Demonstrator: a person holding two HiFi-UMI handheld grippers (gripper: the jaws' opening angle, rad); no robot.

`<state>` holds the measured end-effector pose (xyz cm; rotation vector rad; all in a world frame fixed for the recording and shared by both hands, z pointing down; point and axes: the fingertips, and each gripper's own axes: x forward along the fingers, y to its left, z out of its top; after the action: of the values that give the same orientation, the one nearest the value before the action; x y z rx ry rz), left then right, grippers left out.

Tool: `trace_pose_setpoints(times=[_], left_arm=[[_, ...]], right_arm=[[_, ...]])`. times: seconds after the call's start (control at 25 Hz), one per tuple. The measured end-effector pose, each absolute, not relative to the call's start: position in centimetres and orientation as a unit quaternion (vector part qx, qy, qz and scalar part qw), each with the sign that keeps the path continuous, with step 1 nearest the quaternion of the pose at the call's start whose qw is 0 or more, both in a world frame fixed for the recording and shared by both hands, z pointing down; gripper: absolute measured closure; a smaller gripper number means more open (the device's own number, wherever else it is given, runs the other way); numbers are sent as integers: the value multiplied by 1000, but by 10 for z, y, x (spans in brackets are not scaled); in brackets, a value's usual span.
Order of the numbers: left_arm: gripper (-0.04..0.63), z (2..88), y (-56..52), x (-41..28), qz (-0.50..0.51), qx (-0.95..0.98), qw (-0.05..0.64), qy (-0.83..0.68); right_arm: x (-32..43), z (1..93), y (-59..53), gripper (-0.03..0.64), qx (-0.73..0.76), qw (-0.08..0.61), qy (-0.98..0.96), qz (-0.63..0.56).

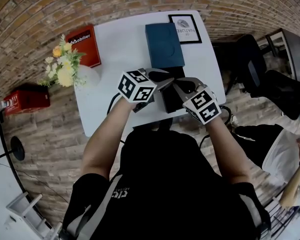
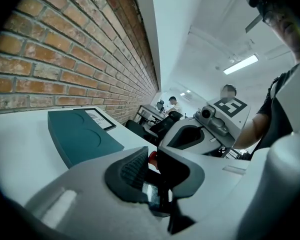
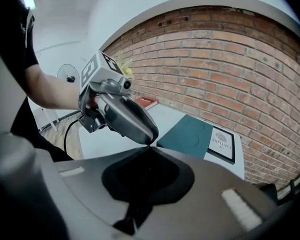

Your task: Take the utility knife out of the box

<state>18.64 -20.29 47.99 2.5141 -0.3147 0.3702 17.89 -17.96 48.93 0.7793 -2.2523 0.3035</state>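
**Knife in the left jaws, above the black box**

A brick wall [image 2: 65,49] runs along the far side of a white table [image 1: 115,49]. The person stands at the near edge of the table, forearms reaching over it.

A flat teal box [image 1: 164,45] with two round shapes pressed into its top lies toward the back of the table. A framed print [image 1: 186,28] is just beside it, by the wall. A smaller black box [image 1: 171,103] sits close in front of the teal box, at the near edge of the table and partly hidden under the two grippers.

A red box [image 1: 85,45] stands at the left end of the table, with a bunch of yellow and white flowers [image 1: 65,64] next to it. A red case [image 1: 26,100] lies off the table further left.

The two grippers meet tip to tip over the black box. The left gripper [image 2: 152,168] has its jaws closed on the utility knife [image 2: 151,189], a dark thing with a red spot and a silvery patch, wedged between the ribbed pad and the other jaw. The knife is up in those jaws, above the black box and out of it.

The right gripper [image 3: 149,153] has its jaws clenched together, and nothing shows between them. The nose of the left gripper touches, or very nearly touches, their tips.
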Motion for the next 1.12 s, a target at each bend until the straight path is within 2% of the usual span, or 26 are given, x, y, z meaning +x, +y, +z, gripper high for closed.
trace_pose_setpoints(times=[0.16, 0.6, 0.88, 1.04, 1.12], left_arm=[[580, 473, -203, 188, 126, 944, 282, -114], [581, 461, -212, 176, 98, 945, 280, -139], [580, 435, -212, 175, 77, 948, 275, -140], [580, 414, -211, 183, 58, 949, 277, -138], [580, 407, -209, 187, 51, 949, 278, -137]], right_arm=[[182, 487, -182, 617, 308, 352, -876, 116], [197, 473, -191, 612, 333, 298, -883, 144], [186, 474, -186, 474, 310, 289, -894, 144], [179, 465, -190, 476, 319, 285, -898, 108], [179, 462, -192, 511, 324, 283, -898, 88]])
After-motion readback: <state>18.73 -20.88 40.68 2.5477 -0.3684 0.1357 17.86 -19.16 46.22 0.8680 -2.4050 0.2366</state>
